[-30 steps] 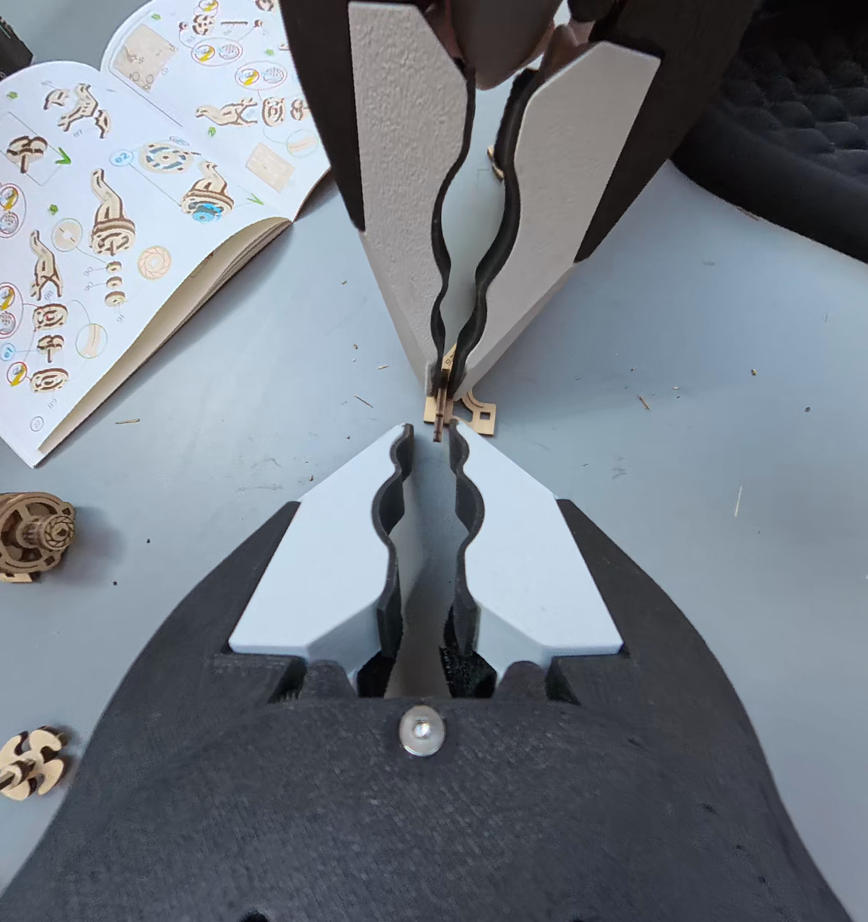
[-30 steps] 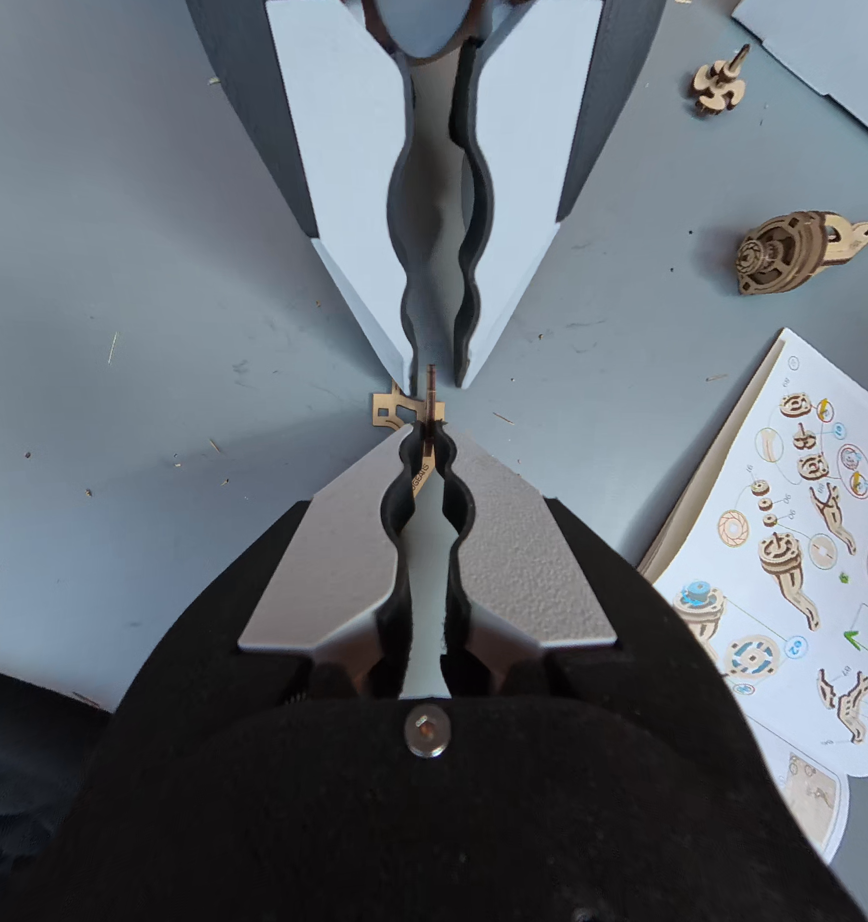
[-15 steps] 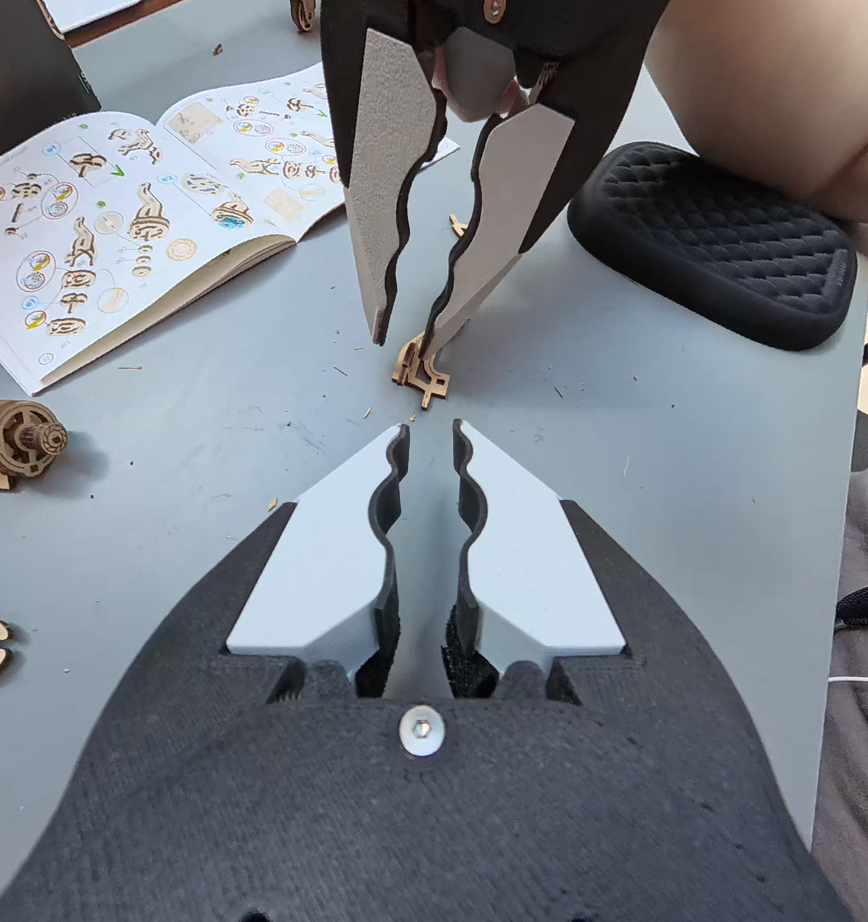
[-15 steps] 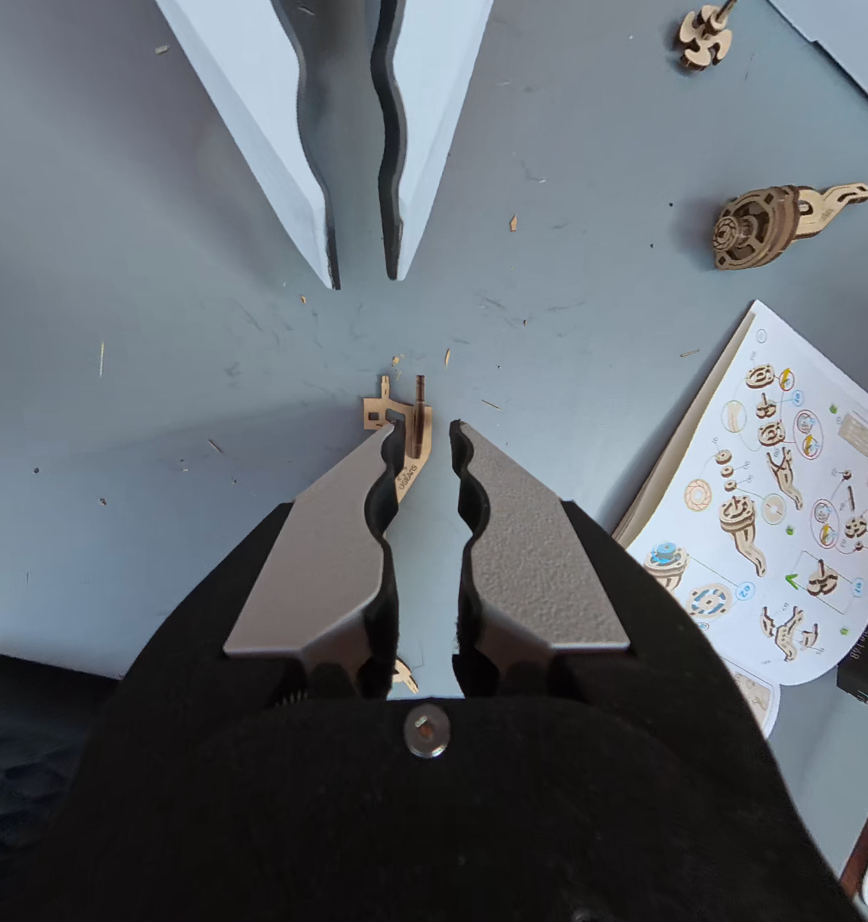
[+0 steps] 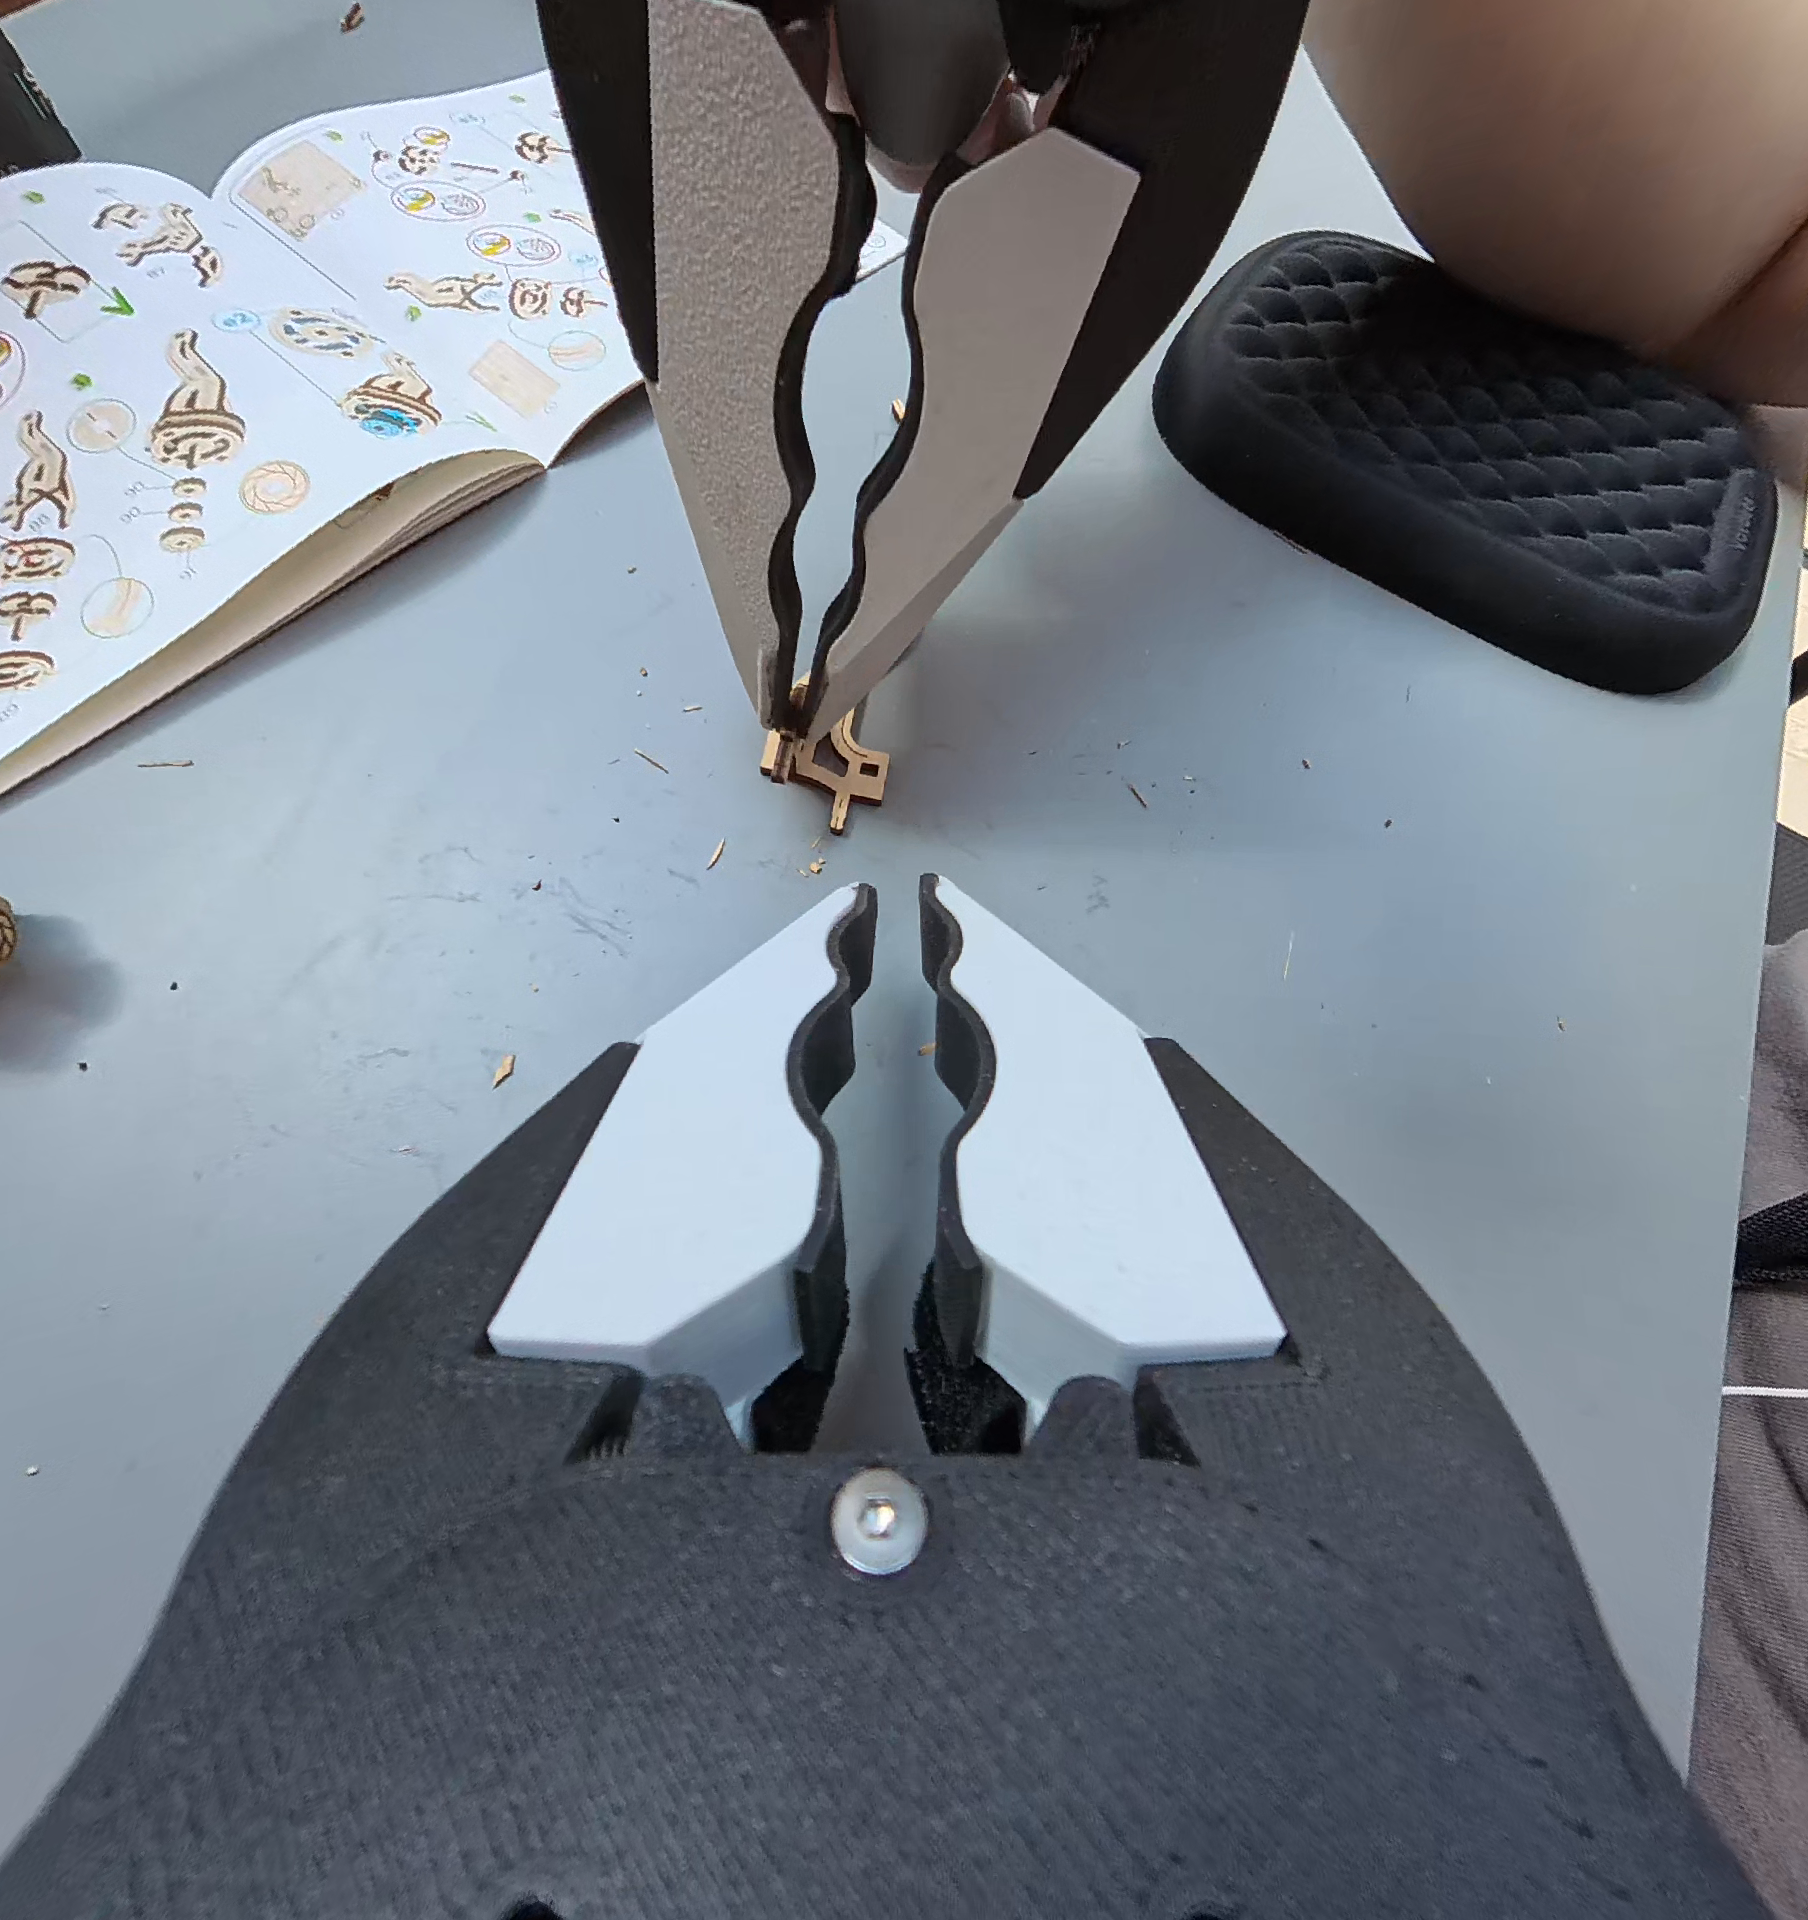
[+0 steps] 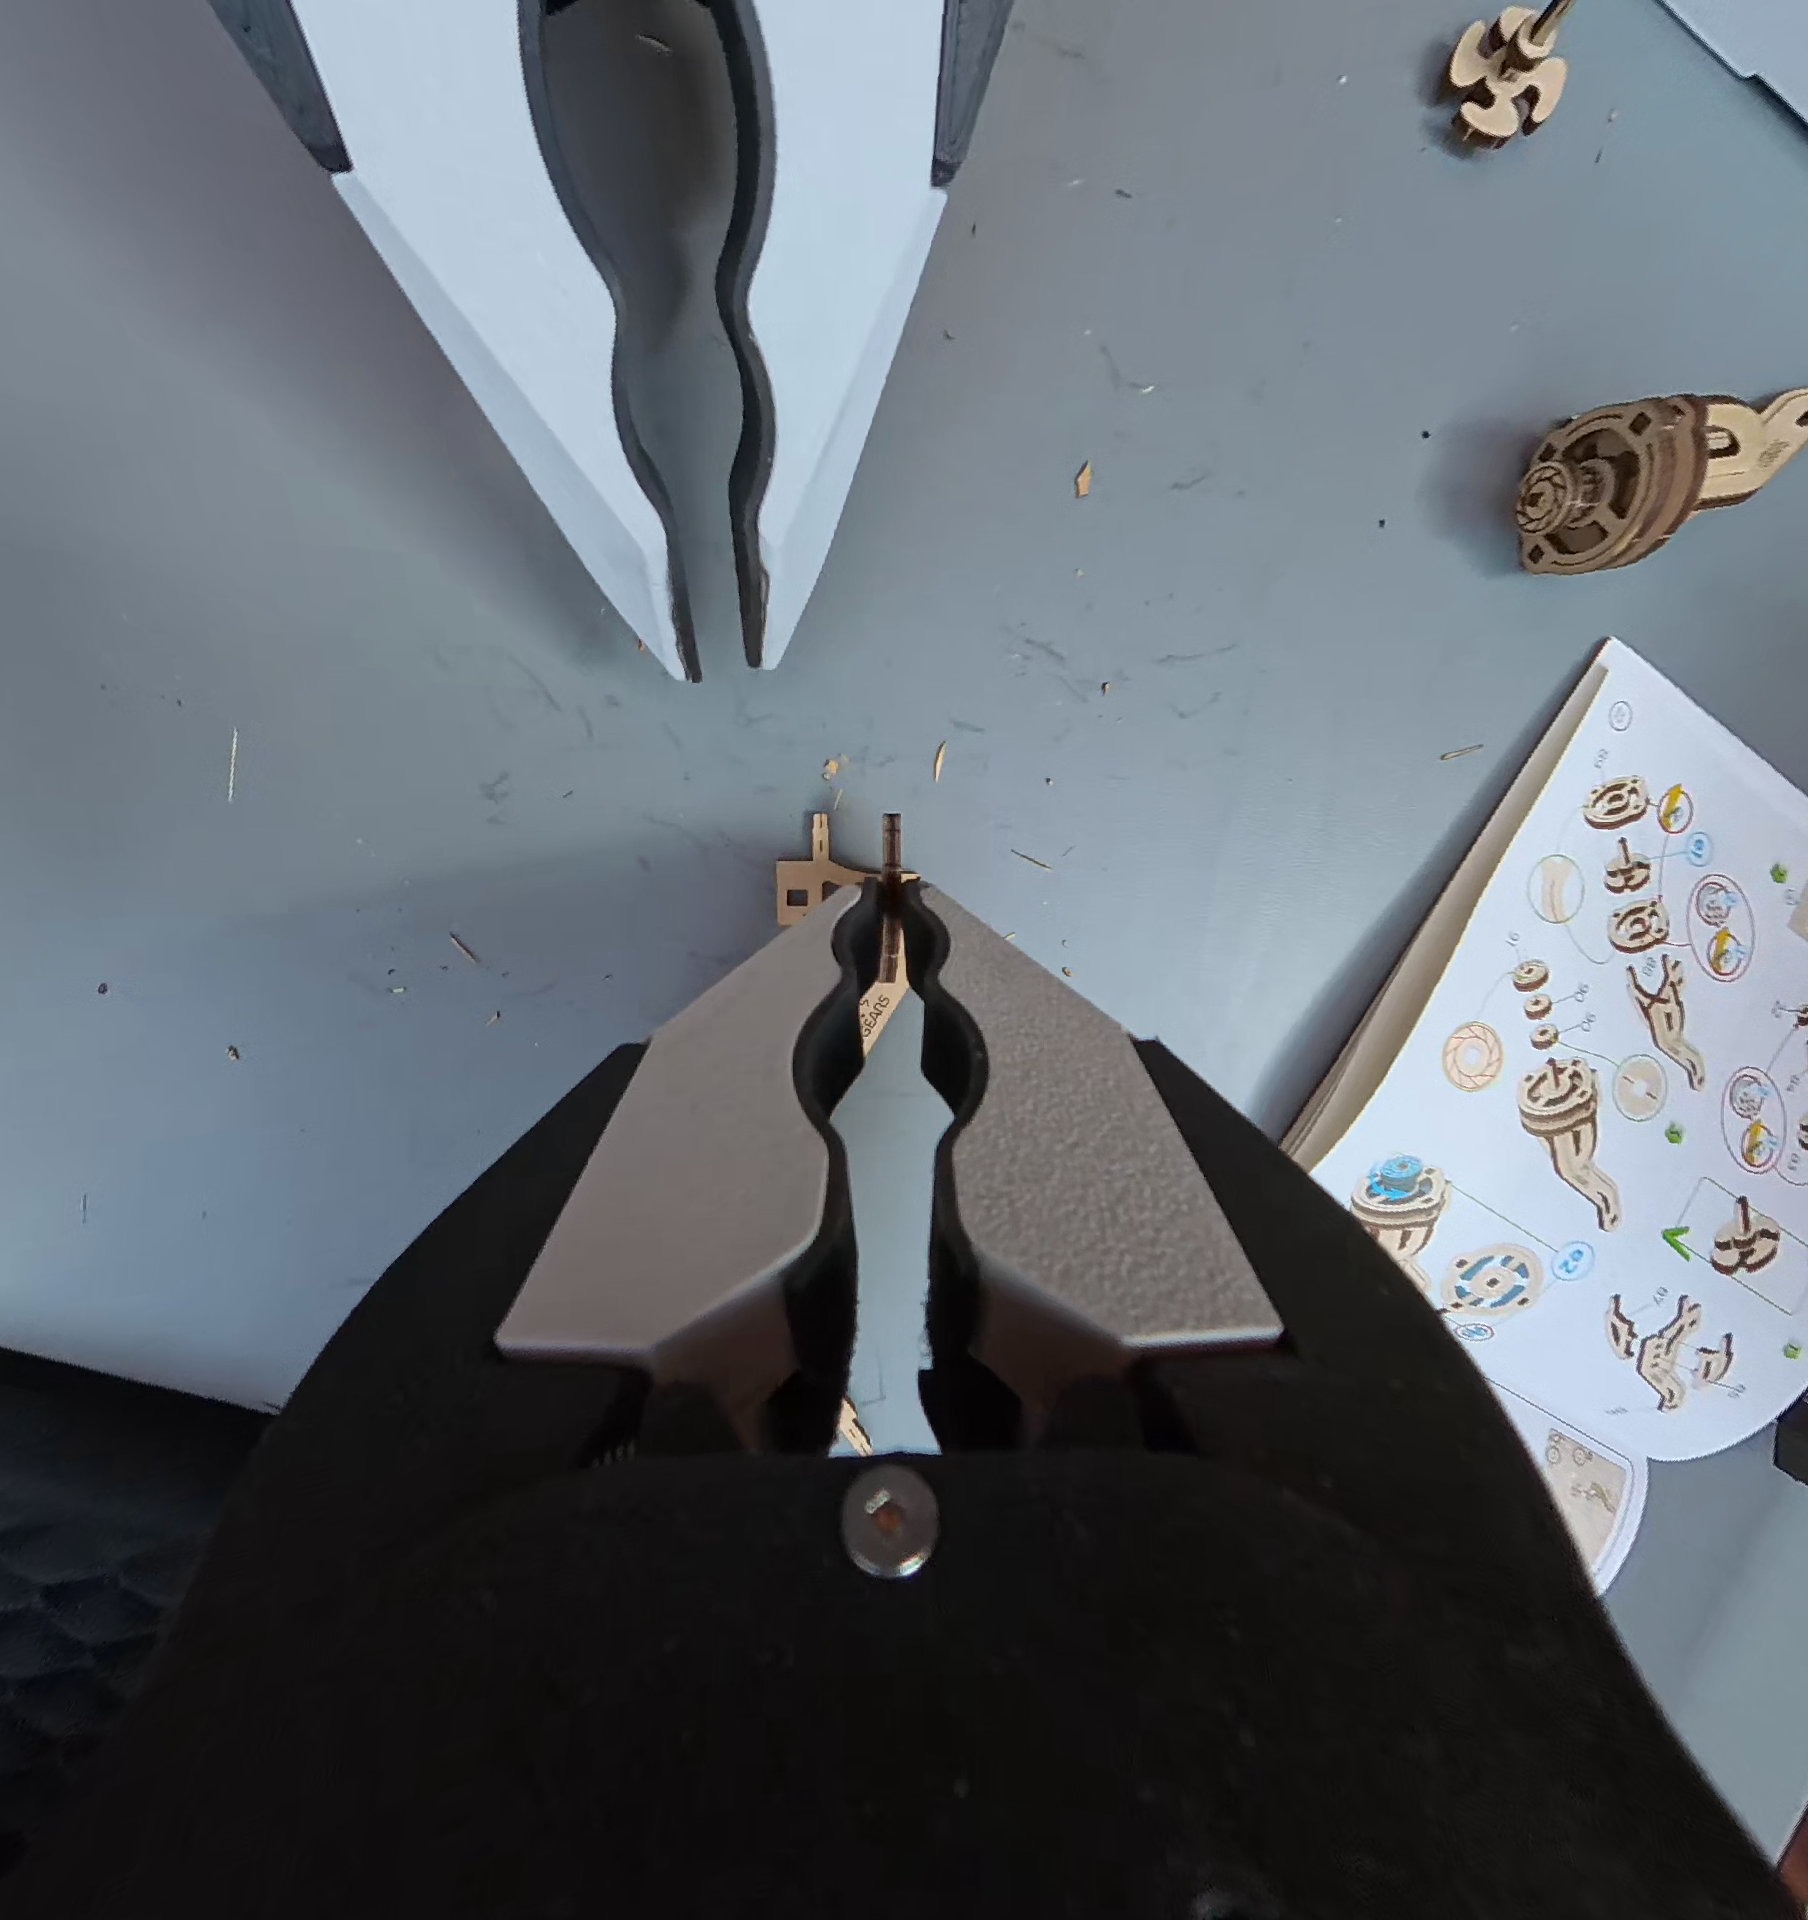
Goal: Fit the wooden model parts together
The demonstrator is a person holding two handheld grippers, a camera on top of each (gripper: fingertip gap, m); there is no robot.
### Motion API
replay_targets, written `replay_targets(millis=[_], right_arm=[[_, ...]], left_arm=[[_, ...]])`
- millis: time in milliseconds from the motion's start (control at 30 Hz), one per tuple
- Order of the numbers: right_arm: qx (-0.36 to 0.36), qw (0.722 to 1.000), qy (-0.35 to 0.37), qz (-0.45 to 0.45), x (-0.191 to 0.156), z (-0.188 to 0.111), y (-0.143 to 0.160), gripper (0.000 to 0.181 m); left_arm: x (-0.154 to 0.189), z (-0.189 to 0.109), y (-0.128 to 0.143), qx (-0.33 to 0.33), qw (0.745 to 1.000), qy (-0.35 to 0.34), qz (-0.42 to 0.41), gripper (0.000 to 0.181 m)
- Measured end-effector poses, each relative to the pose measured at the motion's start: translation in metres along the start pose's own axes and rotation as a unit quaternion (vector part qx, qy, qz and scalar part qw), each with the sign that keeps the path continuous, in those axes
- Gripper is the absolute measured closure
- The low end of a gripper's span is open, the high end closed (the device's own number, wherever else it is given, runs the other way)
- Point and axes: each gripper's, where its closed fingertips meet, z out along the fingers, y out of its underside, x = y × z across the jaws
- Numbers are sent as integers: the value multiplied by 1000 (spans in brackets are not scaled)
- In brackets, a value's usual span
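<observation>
Your right gripper (image 6: 887,894) is pinching the small wooden part (image 5: 827,758) against the grey table (image 5: 1295,831) — be keeping that grip square while your left gripper (image 5: 896,896), narrowly parted and empty, is hovering near.

Open instruction booklet (image 5: 204,416) and black quilted pad (image 5: 1482,488) on grey table (image 5: 360,987).

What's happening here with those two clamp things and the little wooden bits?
A person is building a wooden model kit with a hand-held gripper in each hand. The right hand-held gripper is pinched shut on a small upright wooden piece slotted into a flat wooden part lying on the grey table. The left hand-held gripper is slightly open and empty, just short of them. An open instruction booklet and a finished round assembly lie nearby.
</observation>
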Motion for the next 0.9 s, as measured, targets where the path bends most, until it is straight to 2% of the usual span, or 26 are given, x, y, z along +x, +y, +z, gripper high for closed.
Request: replay_targets(millis=[533, 767, 900], right_arm=[[-29, 999, 23, -14, 1, 3, 7, 179], [-34, 999, -31, 7, 3, 4, 7, 179], [-49, 998, -30, 1, 2, 5, 7, 179]], left_arm=[[7, 3, 0, 6, 1000, 6, 5, 176], [9, 4, 0, 10, 1000, 13, 6, 177], [9, 4, -1, 12, 1000, 13, 8, 177]])
